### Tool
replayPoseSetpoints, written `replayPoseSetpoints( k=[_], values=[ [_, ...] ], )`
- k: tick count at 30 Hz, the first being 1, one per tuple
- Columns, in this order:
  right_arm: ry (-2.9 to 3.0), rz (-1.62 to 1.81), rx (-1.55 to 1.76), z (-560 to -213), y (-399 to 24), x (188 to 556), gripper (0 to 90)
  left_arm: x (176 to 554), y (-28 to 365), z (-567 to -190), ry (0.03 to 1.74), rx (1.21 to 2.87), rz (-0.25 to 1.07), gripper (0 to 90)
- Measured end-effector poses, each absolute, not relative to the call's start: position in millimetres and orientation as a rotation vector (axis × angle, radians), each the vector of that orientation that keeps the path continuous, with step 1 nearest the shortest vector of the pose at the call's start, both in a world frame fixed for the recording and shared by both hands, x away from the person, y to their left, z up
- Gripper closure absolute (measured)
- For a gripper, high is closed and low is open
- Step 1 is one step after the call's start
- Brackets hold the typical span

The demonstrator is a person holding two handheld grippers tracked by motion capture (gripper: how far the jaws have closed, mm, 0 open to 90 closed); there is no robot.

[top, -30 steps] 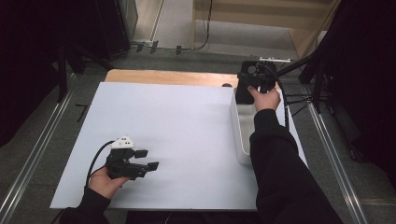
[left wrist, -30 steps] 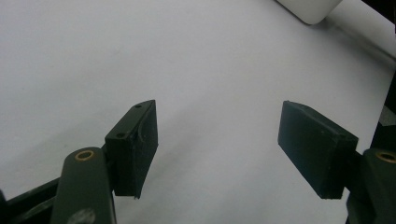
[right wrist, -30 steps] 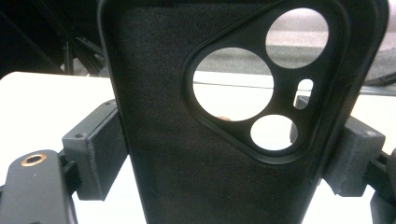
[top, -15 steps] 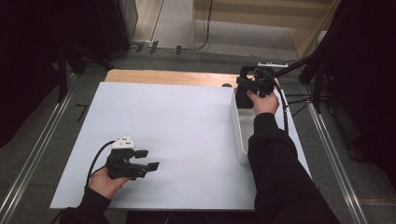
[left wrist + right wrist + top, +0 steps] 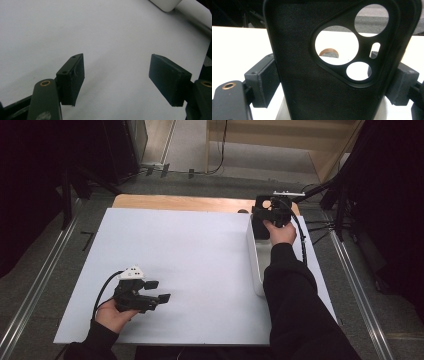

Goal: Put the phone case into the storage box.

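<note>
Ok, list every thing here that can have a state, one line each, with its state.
left gripper: open, nothing between its jaws, held low over the white board.
right gripper: shut on the black phone case, at the far end of the white tray.
black phone case: upright, clamped by its two side edges, camera cutouts empty.
white tray: resting on the white board, contents hidden.

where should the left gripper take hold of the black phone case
By its two long side edges, below the camera cutouts, as the right gripper holds the phone case now. The case is thin and flat and stands upright over the white tray, so come from its open face.
</note>
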State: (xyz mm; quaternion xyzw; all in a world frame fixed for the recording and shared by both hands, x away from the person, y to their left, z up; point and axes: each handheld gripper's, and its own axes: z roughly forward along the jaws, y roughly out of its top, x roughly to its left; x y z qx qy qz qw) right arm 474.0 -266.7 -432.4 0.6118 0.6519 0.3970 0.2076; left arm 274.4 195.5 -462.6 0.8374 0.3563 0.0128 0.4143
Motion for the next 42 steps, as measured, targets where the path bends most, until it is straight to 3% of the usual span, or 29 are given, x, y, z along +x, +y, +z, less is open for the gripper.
replayPoseSetpoints(
  k=[22,27,42],
  values=[
    [1.871,1.050,1.701,-434.5,-261.9,476.9,8.6,274.5,195.2,-462.6,0.896,2.104,0.031,28.5],
    [1.881,1.052,1.710,-433.7,-262.6,479.4,1.4,274.4,194.9,-462.5,0.895,2.104,0.032,28.5],
    [1.885,1.051,1.691,-419.5,-267.2,478.4,1.4,274.3,195.8,-462.6,0.899,2.101,0.035,28.5]
  ],
)
